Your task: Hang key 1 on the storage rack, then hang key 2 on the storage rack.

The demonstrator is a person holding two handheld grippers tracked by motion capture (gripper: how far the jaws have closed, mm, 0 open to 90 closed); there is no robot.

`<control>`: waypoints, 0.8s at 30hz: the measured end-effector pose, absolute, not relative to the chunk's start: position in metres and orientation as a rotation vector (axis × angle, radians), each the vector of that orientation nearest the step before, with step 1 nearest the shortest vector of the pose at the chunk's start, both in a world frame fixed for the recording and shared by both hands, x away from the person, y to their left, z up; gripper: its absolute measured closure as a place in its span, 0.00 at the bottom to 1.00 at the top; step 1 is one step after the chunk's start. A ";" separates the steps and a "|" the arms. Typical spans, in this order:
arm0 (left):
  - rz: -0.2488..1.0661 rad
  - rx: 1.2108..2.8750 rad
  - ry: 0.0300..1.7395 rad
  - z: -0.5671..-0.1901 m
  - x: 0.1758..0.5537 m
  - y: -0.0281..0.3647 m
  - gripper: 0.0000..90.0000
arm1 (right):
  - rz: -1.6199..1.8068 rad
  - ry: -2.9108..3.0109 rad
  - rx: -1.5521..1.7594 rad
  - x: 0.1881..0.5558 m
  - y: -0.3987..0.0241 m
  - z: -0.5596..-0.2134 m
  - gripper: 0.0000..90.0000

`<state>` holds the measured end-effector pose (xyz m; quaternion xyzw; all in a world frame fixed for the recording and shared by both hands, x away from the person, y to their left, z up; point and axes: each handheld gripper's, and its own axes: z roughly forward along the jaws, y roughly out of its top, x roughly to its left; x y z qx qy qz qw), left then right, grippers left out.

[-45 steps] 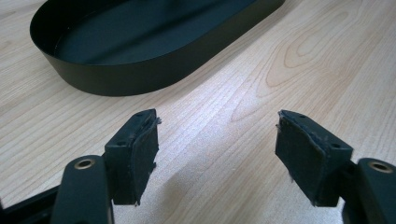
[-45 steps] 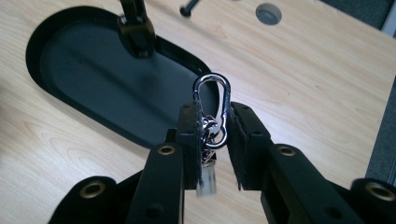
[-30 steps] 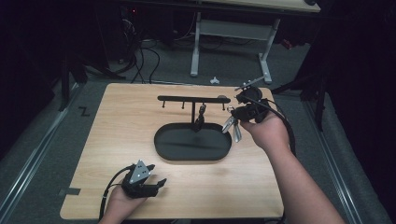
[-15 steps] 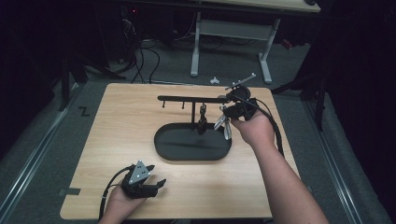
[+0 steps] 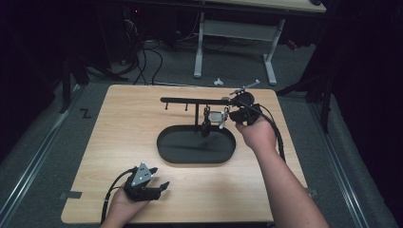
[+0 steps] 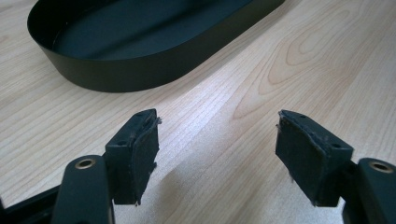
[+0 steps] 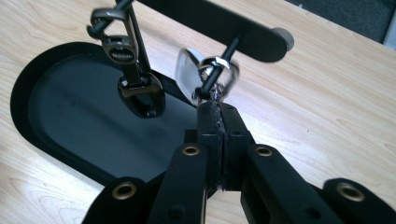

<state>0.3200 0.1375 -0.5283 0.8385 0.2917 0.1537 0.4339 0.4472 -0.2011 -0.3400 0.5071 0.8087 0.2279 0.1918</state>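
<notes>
While the left hand-held gripper (image 6: 217,154) rests spread, the right hand-held gripper (image 7: 218,112) pinches a wrench (image 7: 205,74).

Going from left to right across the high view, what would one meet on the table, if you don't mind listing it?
Left gripper → black oval tray → hanging wrench → right gripper, its jaws shut on a shiny wrench.
</notes>
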 end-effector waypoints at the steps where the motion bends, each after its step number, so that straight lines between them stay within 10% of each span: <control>1: 0.384 2.088 0.726 -0.528 0.320 0.137 0.34 | 0.641 2.270 1.429 0.446 -0.203 -0.341 0.99; 24: 0.411 2.062 0.725 -0.521 0.321 0.131 0.33 | 0.790 2.199 1.412 0.375 -0.251 -0.450 0.55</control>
